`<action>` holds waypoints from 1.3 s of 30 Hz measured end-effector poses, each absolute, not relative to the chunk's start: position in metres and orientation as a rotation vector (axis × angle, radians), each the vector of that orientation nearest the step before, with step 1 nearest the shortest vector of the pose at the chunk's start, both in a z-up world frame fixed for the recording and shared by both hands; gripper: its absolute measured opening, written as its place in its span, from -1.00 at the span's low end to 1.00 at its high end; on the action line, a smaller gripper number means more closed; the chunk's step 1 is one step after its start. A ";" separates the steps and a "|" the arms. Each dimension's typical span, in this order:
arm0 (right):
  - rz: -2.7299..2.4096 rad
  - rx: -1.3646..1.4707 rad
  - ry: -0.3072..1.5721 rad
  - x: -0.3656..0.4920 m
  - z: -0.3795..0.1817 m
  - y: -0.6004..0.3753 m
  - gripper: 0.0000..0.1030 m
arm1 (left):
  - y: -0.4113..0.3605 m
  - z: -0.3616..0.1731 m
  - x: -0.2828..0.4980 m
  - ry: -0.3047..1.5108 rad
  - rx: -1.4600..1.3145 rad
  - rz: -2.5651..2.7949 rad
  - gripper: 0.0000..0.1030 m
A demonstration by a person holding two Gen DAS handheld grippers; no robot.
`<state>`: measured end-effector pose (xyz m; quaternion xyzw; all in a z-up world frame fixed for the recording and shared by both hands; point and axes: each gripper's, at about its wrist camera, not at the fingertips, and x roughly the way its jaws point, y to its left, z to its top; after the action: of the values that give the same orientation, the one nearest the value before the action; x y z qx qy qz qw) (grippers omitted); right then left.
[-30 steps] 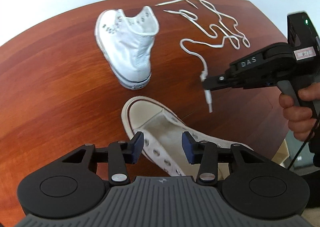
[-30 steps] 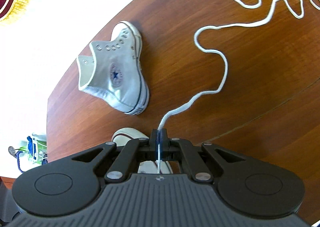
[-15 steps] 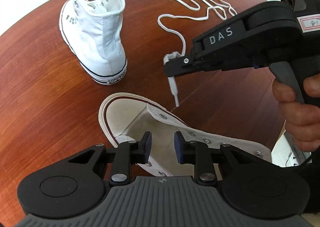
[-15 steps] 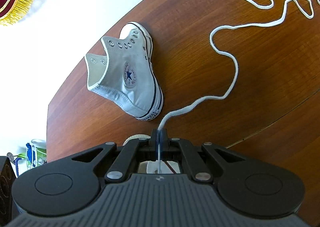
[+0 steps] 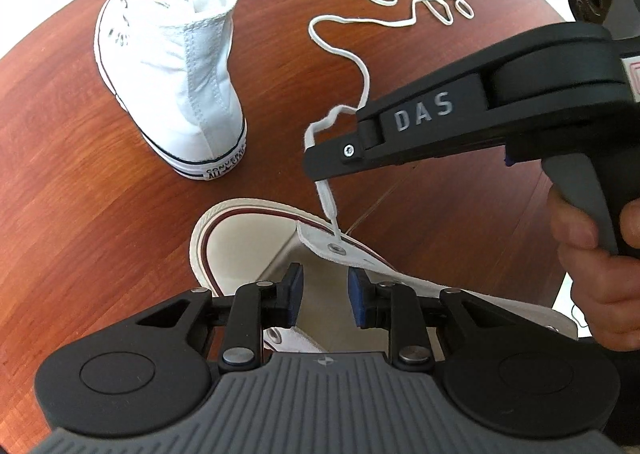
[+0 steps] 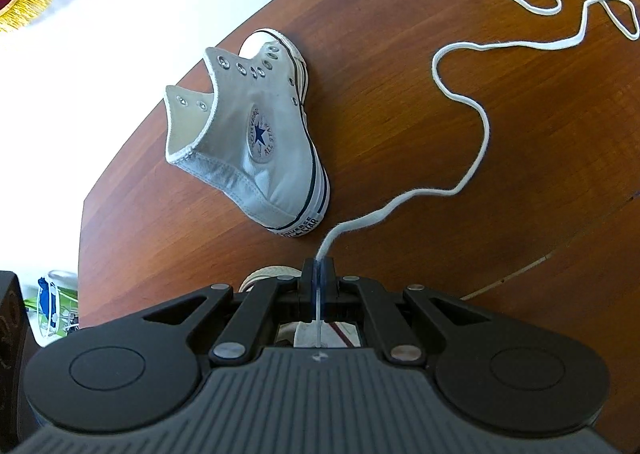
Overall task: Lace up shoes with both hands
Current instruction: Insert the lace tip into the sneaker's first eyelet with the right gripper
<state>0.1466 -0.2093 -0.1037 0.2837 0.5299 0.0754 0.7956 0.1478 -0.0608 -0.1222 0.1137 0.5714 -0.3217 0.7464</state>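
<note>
Wooden table [image 5: 72,182] carries 2 white shoes. Right tongs [image 5: 316,166] are clenched on the lace [image 5: 326,200] just above its tip, so the stiff end points down at the front eyelet [image 5: 335,248] of the near shoe [image 5: 240,238]. Left tongs [image 5: 323,296] gape over that shoe's tongue, gripping nothing, likely ready to steady the flap. Lace slack trails across the table beside the far shoe [image 5: 176,66]
</note>
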 end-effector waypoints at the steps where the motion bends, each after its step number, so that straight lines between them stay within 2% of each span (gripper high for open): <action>1: 0.163 0.612 1.144 0.146 -0.105 -0.209 -0.97 | -0.061 -0.122 0.147 1.247 0.252 -0.704 -0.49; 20: 0.180 0.594 1.203 0.136 -0.106 -0.205 -0.97 | -0.061 -0.121 0.132 1.213 0.278 -0.720 -0.49; 26: 0.174 0.618 1.216 0.135 -0.109 -0.208 -0.97 | -0.062 -0.124 0.130 1.195 0.322 -0.749 -0.72; 38: 0.177 0.615 1.228 0.137 -0.109 -0.205 -0.97 | -0.072 -0.125 0.123 1.154 0.391 -0.766 -0.75; 39: 0.177 0.614 1.228 0.137 -0.109 -0.205 -0.97 | -0.073 -0.125 0.123 1.152 0.394 -0.765 -0.88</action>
<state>0.1375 -0.2052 -0.1087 0.2832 0.5663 0.0816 0.7697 0.1230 -0.0727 -0.1249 0.1805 0.5277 -0.3502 0.7526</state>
